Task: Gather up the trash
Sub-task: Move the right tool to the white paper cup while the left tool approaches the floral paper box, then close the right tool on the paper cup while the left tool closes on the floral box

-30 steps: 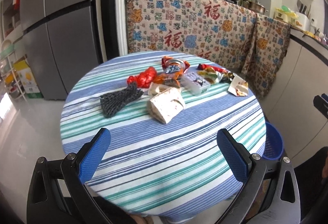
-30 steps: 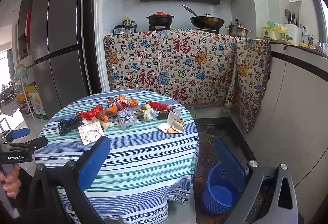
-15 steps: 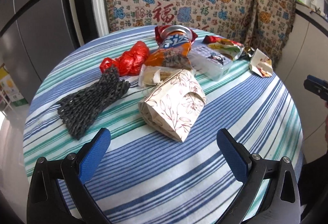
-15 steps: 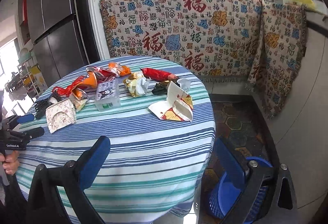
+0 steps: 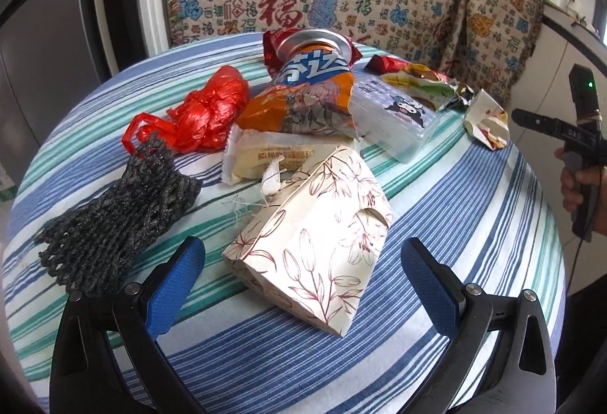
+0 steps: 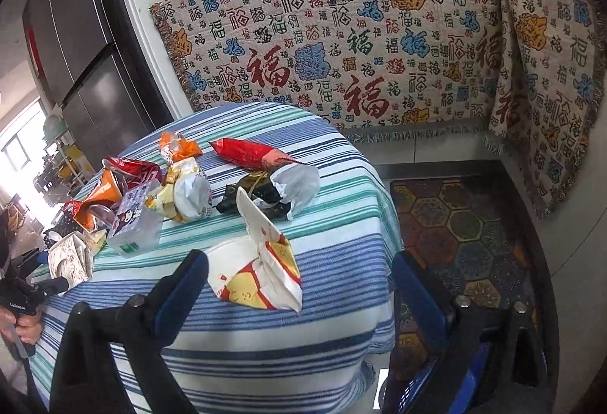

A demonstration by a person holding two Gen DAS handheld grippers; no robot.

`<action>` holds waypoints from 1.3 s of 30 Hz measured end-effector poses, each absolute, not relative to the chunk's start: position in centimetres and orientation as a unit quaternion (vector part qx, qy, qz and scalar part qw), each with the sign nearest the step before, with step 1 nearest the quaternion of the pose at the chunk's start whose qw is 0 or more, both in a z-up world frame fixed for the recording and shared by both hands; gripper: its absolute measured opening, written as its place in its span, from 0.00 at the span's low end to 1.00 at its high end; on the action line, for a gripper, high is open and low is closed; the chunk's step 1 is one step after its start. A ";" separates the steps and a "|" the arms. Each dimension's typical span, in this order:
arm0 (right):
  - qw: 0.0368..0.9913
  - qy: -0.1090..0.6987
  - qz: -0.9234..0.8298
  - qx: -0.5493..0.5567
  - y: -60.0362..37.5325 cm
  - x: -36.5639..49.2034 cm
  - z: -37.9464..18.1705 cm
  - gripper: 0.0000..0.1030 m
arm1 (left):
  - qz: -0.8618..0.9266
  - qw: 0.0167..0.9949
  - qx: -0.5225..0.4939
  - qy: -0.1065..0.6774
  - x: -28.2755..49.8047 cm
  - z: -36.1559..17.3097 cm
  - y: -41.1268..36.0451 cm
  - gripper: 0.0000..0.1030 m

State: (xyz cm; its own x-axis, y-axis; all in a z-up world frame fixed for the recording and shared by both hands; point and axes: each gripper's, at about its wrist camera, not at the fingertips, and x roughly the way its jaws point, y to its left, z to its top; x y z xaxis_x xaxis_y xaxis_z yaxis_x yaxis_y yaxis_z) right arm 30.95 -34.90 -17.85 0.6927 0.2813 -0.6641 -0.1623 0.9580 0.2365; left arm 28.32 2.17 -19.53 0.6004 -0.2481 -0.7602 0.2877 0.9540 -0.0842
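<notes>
Hovering over the striped tablecloth [image 5: 436,224], the left gripper [image 5: 303,273] has its blue, dimpled pads spread wide, with the floral paper box [image 5: 315,236] lying between them on the cloth; neither pad presses on it. The box is cream card printed with thin brown lily outlines, flattened into a wedge with a tucked flap. Just to its left lies a dark, knobbly foam net sleeve [image 5: 114,213]; behind it sit a crumpled red plastic bag [image 5: 205,110], a pale snack wrapper [image 5: 265,156], a crushed orange drink can [image 5: 307,91] and a clear plastic box [image 5: 394,122].

The right gripper [image 6: 299,285] is also spread, its jaws closing, and the torn white, red and yellow paper carton [image 6: 261,270] lies between them near the table's edge, one flap standing upright. No pad touches it. Farther back rest a glossy red foil wrapper [image 6: 250,154], a crinkled yellow and white wrapper [image 6: 186,194] and a black wrapper with a white torn end [image 6: 273,192]. A blue mesh bin [image 6: 417,387] stands on the floor below the right gripper, largely hidden by it.
</notes>
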 end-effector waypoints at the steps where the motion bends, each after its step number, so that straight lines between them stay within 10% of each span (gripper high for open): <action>1: 0.912 0.382 0.125 0.078 -34.8 31.6 -18.1 0.78 | -0.150 0.893 0.021 0.425 28.4 -19.6 2.3 1.00; 5: 0.896 0.412 0.148 0.068 -33.4 33.0 -19.3 0.31 | -0.154 0.893 0.018 0.423 28.4 -19.6 2.3 0.98; 9: 0.882 0.437 0.164 0.064 -30.0 32.6 -19.6 0.12 | -0.161 0.895 0.023 0.415 28.0 -19.4 2.2 0.78; 16: 0.882 0.431 0.189 0.022 -22.1 29.3 -19.5 0.15 | -0.154 0.899 0.005 0.409 26.9 -18.9 3.4 0.53; 20: 0.886 0.427 0.179 0.018 -22.0 29.6 -19.3 0.37 | -0.127 0.904 0.024 0.408 26.8 -19.1 3.4 0.80; 39: 0.890 0.429 0.152 0.003 -21.6 31.6 -19.1 0.51 | -0.102 0.883 0.061 0.453 29.3 -21.0 1.9 1.00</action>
